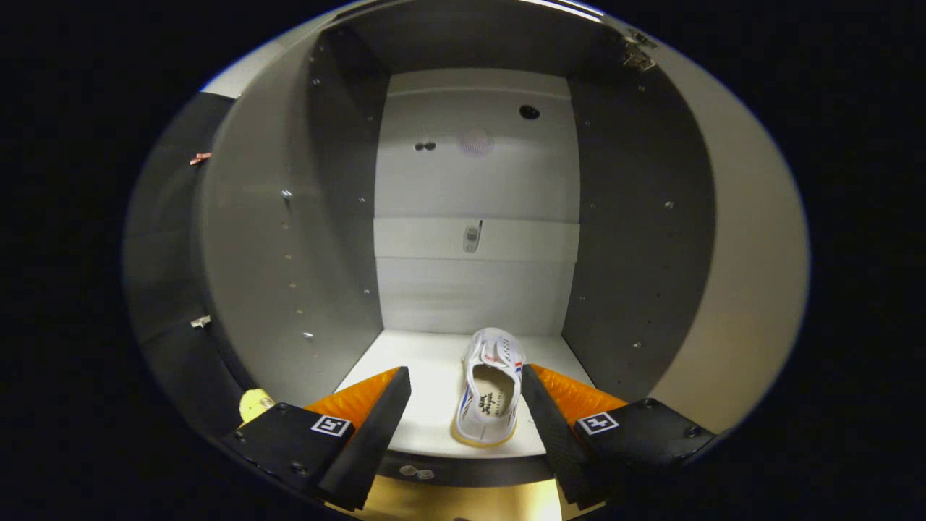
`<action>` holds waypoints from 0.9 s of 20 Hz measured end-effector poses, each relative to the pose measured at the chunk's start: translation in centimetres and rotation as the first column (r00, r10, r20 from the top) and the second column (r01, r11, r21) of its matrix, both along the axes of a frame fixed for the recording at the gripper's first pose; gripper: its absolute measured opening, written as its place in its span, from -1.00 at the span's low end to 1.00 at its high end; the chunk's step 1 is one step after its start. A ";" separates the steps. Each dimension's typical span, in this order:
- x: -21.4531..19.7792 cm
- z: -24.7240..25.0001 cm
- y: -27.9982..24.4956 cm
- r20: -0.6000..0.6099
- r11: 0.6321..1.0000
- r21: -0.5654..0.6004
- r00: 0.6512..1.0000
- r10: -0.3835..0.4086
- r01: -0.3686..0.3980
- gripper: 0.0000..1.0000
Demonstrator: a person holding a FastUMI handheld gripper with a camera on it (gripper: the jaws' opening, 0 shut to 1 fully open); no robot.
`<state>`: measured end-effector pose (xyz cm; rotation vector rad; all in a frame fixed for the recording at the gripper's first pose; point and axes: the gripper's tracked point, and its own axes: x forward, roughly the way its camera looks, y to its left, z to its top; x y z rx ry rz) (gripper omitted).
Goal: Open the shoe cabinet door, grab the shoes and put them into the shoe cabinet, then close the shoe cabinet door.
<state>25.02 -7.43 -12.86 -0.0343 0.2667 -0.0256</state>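
gripper [464, 416]: fingers spread wide, not holding a thing, sitting right at the front lip of the cabinet floor
shoe [491, 387]: white sneaker, sole down on the bottom shelf, toe pointing at the back wall, heel toward the camera. It sits between the fingers but way closer to the right one; can't tell if it brushes it
shoe cabinet [474, 188]: open, and you look straight inside at a pale back panel, darker side walls and peg holes up both sides
door: swung off to one side I guess, can't really make it out
step: looks like the drop-off, shoe is in and let go
next: pull straight back so the right finger doesn't drag the heel out, then find the door edge and push it closed
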 end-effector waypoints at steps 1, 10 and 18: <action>-1.8 1.2 0.5 0.019 1.000 0.007 1.000 -0.001 0.001 0.99; -21.0 11.0 2.7 0.154 0.992 0.124 0.988 -0.028 0.008 0.97; -33.2 14.9 -3.9 0.193 0.993 0.114 0.979 -0.061 0.039 0.97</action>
